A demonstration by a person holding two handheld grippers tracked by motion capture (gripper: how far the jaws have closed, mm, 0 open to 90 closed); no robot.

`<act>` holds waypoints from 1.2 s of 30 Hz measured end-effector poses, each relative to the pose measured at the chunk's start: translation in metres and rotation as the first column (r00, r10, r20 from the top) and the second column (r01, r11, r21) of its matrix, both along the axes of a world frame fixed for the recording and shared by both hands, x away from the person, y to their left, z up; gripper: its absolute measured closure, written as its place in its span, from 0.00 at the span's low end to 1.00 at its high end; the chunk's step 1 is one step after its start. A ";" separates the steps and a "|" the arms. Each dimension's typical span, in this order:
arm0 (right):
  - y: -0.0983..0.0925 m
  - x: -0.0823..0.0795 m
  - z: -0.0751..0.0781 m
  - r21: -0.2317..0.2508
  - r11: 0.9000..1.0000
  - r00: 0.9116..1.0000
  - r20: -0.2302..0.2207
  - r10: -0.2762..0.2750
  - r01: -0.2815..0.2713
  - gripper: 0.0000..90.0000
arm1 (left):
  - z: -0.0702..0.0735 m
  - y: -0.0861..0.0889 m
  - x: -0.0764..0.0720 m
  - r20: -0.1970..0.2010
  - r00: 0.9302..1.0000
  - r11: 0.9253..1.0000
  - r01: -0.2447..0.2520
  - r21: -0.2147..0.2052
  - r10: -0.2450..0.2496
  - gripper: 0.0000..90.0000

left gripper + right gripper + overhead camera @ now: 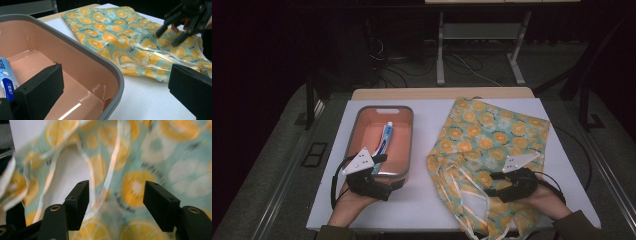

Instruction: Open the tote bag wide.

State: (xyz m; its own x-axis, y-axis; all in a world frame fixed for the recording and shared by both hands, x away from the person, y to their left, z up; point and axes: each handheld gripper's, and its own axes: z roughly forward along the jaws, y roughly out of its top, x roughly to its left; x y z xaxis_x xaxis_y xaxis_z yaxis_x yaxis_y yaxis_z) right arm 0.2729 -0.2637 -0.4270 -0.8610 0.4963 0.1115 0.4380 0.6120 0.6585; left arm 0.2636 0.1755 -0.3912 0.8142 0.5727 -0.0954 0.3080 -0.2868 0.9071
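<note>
Drawstring bag (pixel 484 137), printed with orange slices, lies flat to the right of the pink tub (pixel 404 145), from the high view. The right gripper (pixel 493 184) hovers over its near edge; the left gripper (pixel 379 165) sits at the tub's near rim, beside the toothpaste tube (pixel 386 136).

Left gripper view: jaws spread wide, straddling the tub's rim, gripping nothing.

Right gripper view: jaws apart above the bag's cloth, holding nothing.

Both grippers are held low, palms beneath — the left gripper (pixel 379 159) with jaws spread wide, the right gripper (pixel 490 184) likewise parted, nothing pinched.
</note>
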 end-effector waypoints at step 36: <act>0.071 0.017 -0.003 0.039 0.999 0.998 0.042 0.036 -0.037 0.70 | 0.000 0.000 0.000 0.002 1.000 1.000 0.003 0.002 -0.003 0.00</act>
State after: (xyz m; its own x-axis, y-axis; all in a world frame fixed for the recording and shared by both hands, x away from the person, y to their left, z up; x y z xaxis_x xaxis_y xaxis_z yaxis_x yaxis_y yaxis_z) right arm 0.2895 -0.1930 -0.4297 -0.8826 0.4606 0.0945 0.3881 0.6002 0.6994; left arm 0.2637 0.1754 -0.3913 0.8162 0.5704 -0.0923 0.3051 -0.2899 0.9071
